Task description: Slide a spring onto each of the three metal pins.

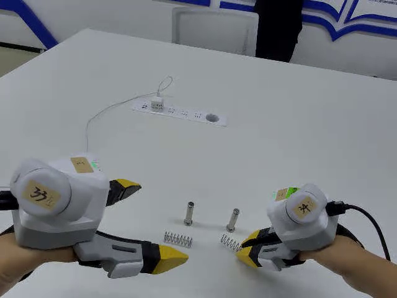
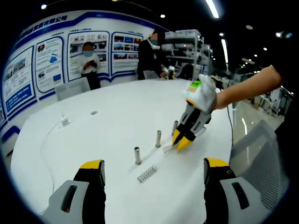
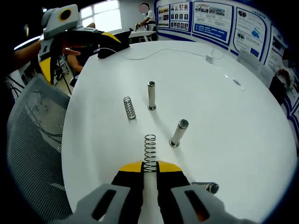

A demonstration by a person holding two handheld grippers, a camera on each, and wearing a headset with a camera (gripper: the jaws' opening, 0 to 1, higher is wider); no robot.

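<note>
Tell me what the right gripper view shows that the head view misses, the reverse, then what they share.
The right gripper view adds a third pin with coils around it, beside the right gripper, whose jaws pinch the held spring. The head view adds that gripper's black cable. Both share the held spring, the loose spring, two upright pins and the open left gripper.
</note>
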